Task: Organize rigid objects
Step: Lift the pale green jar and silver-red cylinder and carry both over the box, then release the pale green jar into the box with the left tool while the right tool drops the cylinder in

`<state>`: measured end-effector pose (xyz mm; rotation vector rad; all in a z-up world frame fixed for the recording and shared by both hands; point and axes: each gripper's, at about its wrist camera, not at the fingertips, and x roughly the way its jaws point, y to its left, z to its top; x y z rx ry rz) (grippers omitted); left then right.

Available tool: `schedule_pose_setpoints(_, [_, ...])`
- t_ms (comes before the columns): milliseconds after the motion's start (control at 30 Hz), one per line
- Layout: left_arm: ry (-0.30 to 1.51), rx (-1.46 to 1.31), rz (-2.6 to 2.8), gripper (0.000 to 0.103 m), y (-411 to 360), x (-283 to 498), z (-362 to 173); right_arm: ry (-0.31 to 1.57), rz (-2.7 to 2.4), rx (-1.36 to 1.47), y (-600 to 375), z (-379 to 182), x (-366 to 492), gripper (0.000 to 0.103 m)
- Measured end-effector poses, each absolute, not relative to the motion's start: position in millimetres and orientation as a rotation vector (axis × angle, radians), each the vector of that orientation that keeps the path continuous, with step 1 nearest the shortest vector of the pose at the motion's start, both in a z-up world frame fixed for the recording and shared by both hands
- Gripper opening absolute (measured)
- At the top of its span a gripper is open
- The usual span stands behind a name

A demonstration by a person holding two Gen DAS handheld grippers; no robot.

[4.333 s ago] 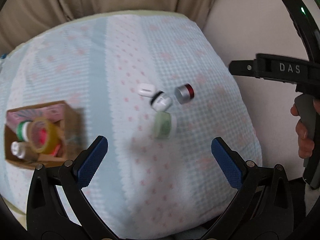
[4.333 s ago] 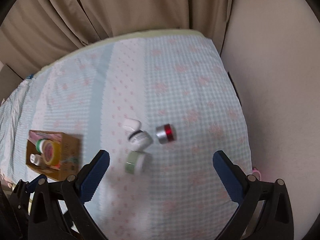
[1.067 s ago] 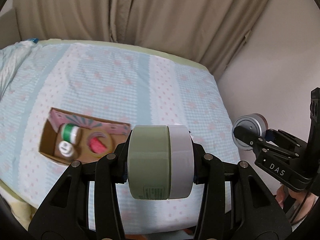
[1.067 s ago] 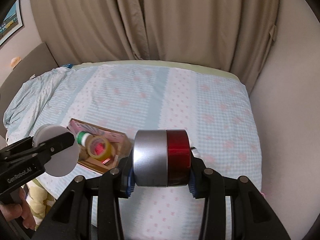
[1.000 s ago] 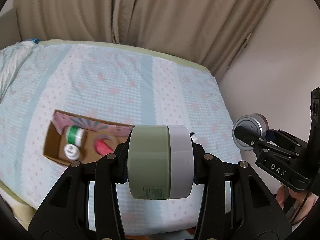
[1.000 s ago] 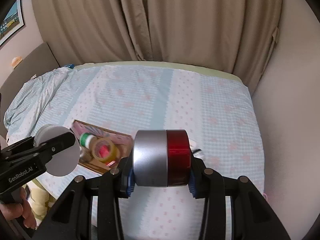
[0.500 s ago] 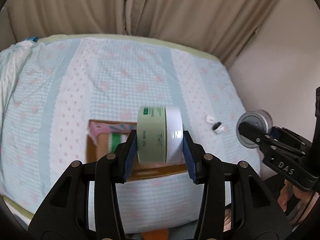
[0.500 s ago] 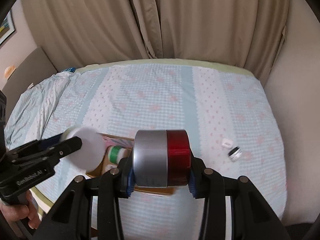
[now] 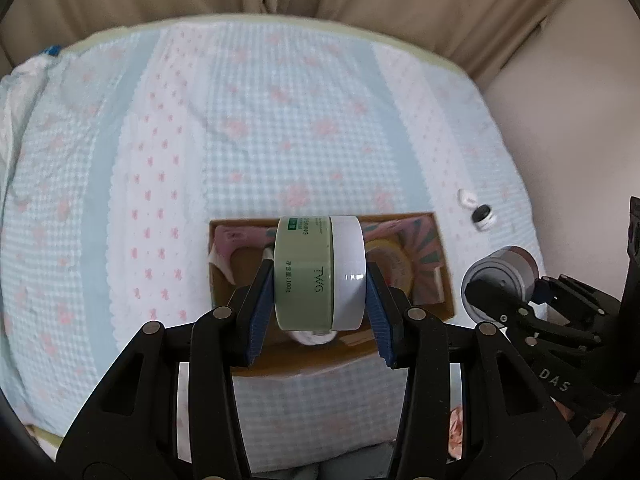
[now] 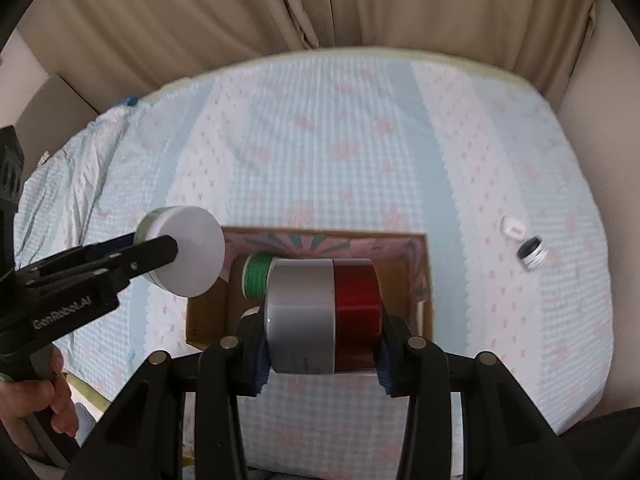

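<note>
Over the open brown cardboard box (image 9: 447,280) on the blue-and-white checked bedspread (image 9: 280,120), both tongs hang loaded. The left gripper (image 9: 320,280) is clamped on a squat sage-green cream jar with a white lid (image 9: 320,276), held flat end to flat end so its axis runs sideways between the blue pads (image 9: 260,300). The right gripper (image 10: 322,316) is closed the same way on a short round tin, silver body and glossy red lid (image 10: 322,314). In each wrist view the box lies straight ahead and below the held jar, its long side running left to right, so my judgement is that the coming move is a short descent and release rather than any further travel. Neither hand looks clearly nearer. The box already holds a roll of yellowish tape (image 9: 390,258) and a green-capped container (image 10: 256,274), with pink patterned lining (image 10: 320,242) along its far wall, so free floor is limited and the two jars will want separate spots. Away to the right on the bedspread lie a small white cap (image 10: 512,226) and a small black-and-white jar (image 10: 532,254), not yet collected. Legible writing: "TWG" and part of a word ending "ANING" on the green jar, "DAS" on the right tool's body (image 9: 554,380), "GenRobot.AI" on the left tool's body (image 10: 62,314).
</note>
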<state>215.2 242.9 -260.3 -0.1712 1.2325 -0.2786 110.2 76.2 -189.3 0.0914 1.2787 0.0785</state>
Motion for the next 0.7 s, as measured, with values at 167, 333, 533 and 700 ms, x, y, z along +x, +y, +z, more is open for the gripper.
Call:
schedule_pose_setpoints(167, [1.311,-0.146,-0.258,0.040,252,233,-299,1.365,0.094,0.075,84,-237,119,0.038])
schedule_pose_setpoints(333, [1.382,-0.114,-0.245,0.040,255,251,-339,1.432,0.143,0.053,95,-280,121,0.038])
schedule_pose_setpoints(533, [1.436,-0.029,-0.229,0.040,247,268,-375,1.501,0.197,0.061,101,-320,117,0.038])
schedule_pose_setpoints(700, [1.429,0.035,-0.230,0.040,239,278,-372,1.521,0.245,0.072,105,-335,118,0.038])
